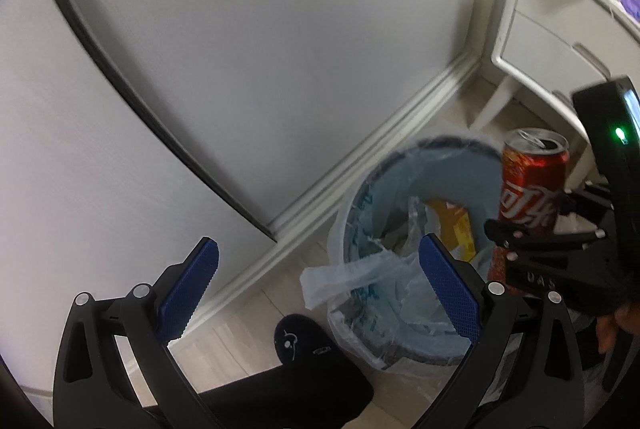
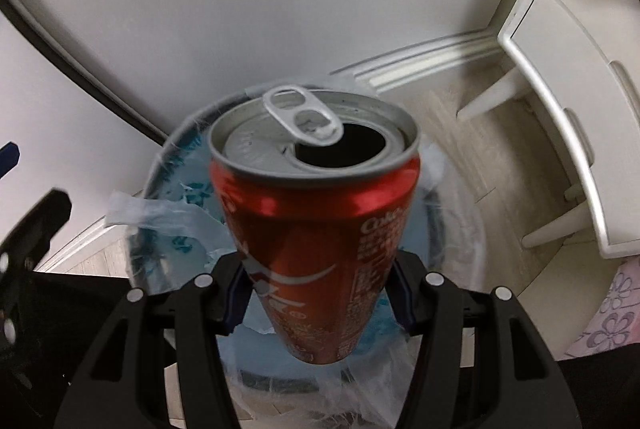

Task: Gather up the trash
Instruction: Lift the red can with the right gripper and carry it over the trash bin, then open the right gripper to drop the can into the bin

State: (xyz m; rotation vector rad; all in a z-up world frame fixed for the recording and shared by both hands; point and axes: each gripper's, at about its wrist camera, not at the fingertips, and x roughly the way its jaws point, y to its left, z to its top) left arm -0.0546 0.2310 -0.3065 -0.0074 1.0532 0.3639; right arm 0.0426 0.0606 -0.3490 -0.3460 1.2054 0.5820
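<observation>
Pale wood-plank floor being met by grey wall, red opened aluminium cola can being pinched by right gripper over round blue plastic-lined bin, left gripper being held spread and empty, bin contents being blurred.

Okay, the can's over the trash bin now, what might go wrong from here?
1. The red can is open at the top and held tilted by the right gripper; any leftover drink could spill.
2. The plastic liner hangs loosely over the bin's rim, so the can might catch it or drag it in.
3. The open left gripper hovers close to the bin; the two grippers could bump each other.
</observation>
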